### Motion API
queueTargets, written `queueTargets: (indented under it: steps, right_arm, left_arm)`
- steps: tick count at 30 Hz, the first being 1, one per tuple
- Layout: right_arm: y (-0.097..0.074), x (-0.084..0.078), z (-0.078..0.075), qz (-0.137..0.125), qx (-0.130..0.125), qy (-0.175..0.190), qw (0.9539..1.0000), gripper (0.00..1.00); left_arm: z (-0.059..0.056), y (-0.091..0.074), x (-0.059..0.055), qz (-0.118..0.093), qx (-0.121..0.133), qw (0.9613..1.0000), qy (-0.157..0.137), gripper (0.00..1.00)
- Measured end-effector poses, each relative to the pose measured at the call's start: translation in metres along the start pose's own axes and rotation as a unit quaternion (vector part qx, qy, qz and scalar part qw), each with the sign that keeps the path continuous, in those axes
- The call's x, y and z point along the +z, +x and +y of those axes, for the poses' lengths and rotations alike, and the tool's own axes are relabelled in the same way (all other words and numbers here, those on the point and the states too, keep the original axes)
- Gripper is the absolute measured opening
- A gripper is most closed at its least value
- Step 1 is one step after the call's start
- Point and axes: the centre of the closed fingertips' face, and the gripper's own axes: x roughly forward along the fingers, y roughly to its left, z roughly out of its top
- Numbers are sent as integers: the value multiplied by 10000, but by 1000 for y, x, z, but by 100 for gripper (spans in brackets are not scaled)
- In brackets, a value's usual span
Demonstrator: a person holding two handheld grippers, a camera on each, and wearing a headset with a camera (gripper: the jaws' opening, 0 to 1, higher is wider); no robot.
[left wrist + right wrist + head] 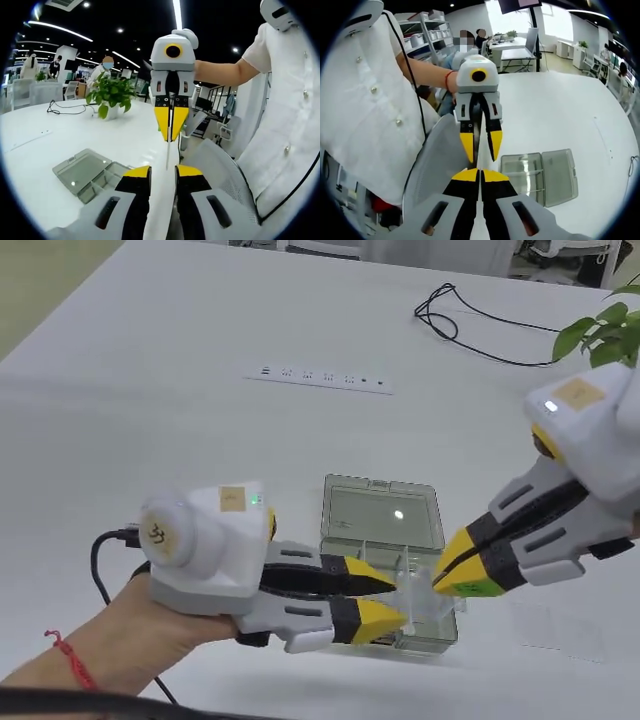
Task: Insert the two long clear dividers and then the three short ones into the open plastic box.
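Broad white bench [150, 390] under everything. Near its front edge, the open plastic box [430, 640], with the lid [382, 515] laid flat behind the base. Inside the base, in the right gripper view, what look like clear ribs. Too faint to count, so cannot tell how many pieces are already seated.

Above the base, two tools nose to nose. On one side the right hand-held gripper [447, 578], clenched on a clear divider [416, 585] and pinching the thin sheet at one end. Opposite it the left hand-held gripper [385, 598], released, jaws apart and straddling the sheet's other edge without visibly pressing on it. Divider raised just over the base, not yet down in any slot. Long or short, cannot tell.

Judging from this, partway at best: at least this piece left to seat, probably more. Right of the box, a faint clear outline [558, 625] flat on the bench, possibly another piece waiting.
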Motion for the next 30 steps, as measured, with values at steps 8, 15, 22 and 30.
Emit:
queueTargets:
  steps: [8, 15, 22, 30]
  right_arm:
    - [4, 5, -10, -56, -158, 25, 9999, 3]
    - [11, 7, -27, -92, -359, 28, 9993, 3]
    - [21, 6, -47, -145, -572, 94, 9982, 3]
    - [40, 0, -72, -196, -786, 159, 9966, 3]
  left_arm:
    - [12, -14, -8, 65, 344, 9994, 8, 30]
    - [23, -26, -20, 222, 635, 9977, 13, 43]
    - [35, -37, -33, 376, 944, 9948, 48, 59]
    - [50, -46, -43, 441, 1237, 9913, 37, 79]
